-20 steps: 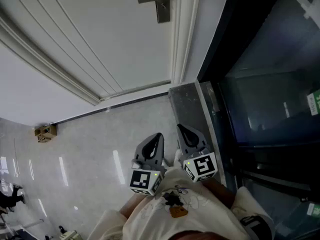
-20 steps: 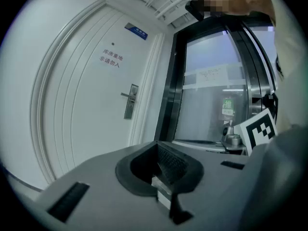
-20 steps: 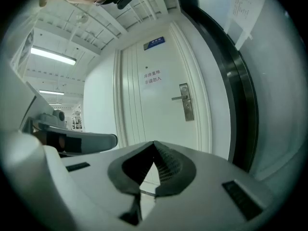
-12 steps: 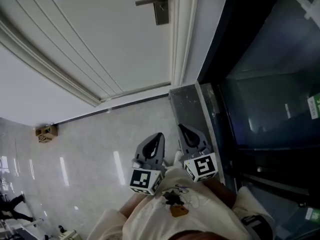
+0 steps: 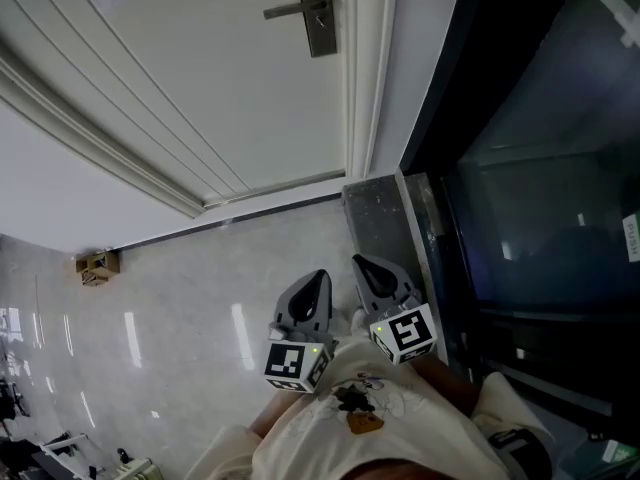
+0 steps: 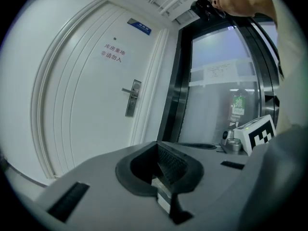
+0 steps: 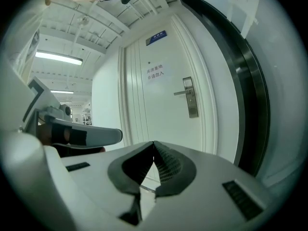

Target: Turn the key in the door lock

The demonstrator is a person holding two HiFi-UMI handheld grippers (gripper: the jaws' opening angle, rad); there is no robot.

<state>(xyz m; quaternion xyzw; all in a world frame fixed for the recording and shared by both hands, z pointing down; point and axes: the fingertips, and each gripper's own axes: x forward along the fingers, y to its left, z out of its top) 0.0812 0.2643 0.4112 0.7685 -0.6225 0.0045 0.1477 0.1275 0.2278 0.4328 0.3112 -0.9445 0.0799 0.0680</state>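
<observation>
The white door (image 5: pixel 200 78) carries a metal lock plate (image 5: pixel 316 8) with a lever handle (image 5: pixel 290 10) at the top of the head view. No key shows at this distance. My left gripper (image 5: pixel 318 276) and right gripper (image 5: pixel 360 263) are side by side close to my body, well short of the door, both pointing toward it. The lock plate (image 6: pixel 131 98) lies far ahead of the left gripper (image 6: pixel 156 146), whose jaws meet with nothing between them. The right gripper (image 7: pixel 153 144) is shut and empty, with the lock plate (image 7: pixel 192 98) ahead of it.
A dark glass wall in a black frame (image 5: pixel 520 168) stands right of the door. A grey stone sill (image 5: pixel 385 218) lies at its foot. A small brown box (image 5: pixel 97 265) sits on the glossy floor at left. A printed notice (image 6: pixel 114 53) hangs on the door.
The lock plate and handle have slid a little lower in the head view. Both grippers stay side by side in about the same place, jaws unchanged.
</observation>
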